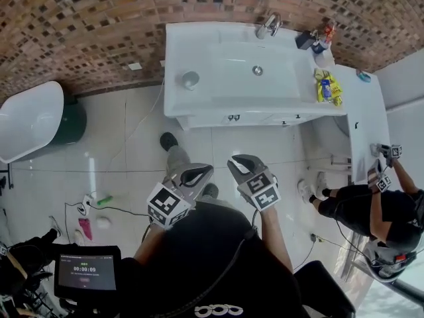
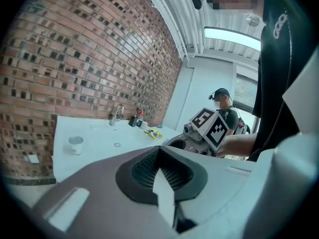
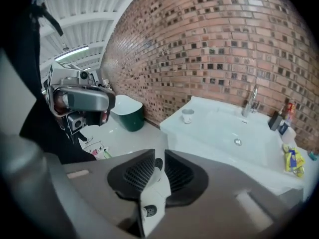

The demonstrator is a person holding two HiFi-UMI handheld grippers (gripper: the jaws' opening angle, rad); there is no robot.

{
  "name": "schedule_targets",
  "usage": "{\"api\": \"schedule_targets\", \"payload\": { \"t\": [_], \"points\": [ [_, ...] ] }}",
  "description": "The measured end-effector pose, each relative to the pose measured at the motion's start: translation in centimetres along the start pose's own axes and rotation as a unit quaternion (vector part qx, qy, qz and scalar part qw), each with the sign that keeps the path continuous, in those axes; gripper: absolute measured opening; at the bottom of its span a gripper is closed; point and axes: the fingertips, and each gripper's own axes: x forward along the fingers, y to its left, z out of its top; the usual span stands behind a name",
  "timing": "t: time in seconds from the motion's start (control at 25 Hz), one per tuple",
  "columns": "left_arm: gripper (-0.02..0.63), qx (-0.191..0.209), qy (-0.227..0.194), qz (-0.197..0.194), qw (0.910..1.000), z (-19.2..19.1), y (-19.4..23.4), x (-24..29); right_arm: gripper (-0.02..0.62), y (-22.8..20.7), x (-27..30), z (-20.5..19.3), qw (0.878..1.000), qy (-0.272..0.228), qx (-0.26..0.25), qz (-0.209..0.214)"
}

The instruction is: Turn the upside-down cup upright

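Both tools are held low and close to the person's body. The left gripper [image 1: 192,175] and the right gripper [image 1: 244,166] each have their jaws pressed together, with nothing between them.

The cup [image 1: 190,79] stands on the left end of the white counter [image 1: 199,105], beside the sink basin [image 1: 232,65] and well apart from both grippers. It is small in every view, so I cannot say surely which end is up, but I judge it is not yet turned. So nothing of the task is done: the approach, the grip, the turning and the setting down all remain.

Bare counter lies all around the cup, but it is near the left and front edges. The tap [image 1: 268,26] and the yellow packet [image 1: 326,87] are far from it. The floor between the person and the counter looks free.
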Motion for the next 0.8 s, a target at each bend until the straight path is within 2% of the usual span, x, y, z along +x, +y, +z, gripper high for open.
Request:
{"api": "schedule_targets", "payload": {
  "t": [0.2,0.32,0.56,0.68,0.8],
  "points": [
    [0.015,0.012,0.008,0.001,0.9999,-1.5,-4.1,-0.3,0.031,2.9,-3.6,-3.0,0.999,-0.013,-0.049,0.006],
    [0.015,0.014,-0.002,0.003,0.9999,-1.0,-4.9,0.0,0.005,2.6,-5.8,-3.3,0.997,-0.02,-0.076,-0.009],
    [0.015,0.022,-0.057,0.015,0.998,3.1,-5.0,-0.2,-0.008,-0.3,-7.3,-3.6,0.997,-0.034,-0.058,-0.033],
    [0.015,0.067,-0.044,0.036,0.9962,3.2,-4.6,-0.6,-0.008,-0.3,-7.5,-1.7,0.995,-0.058,-0.069,-0.034],
    [0.015,0.157,0.013,0.04,0.9867,1.8,-4.8,-0.9,-0.008,1.1,-7.0,0.3,0.992,-0.077,-0.095,-0.029]
  ]
}}
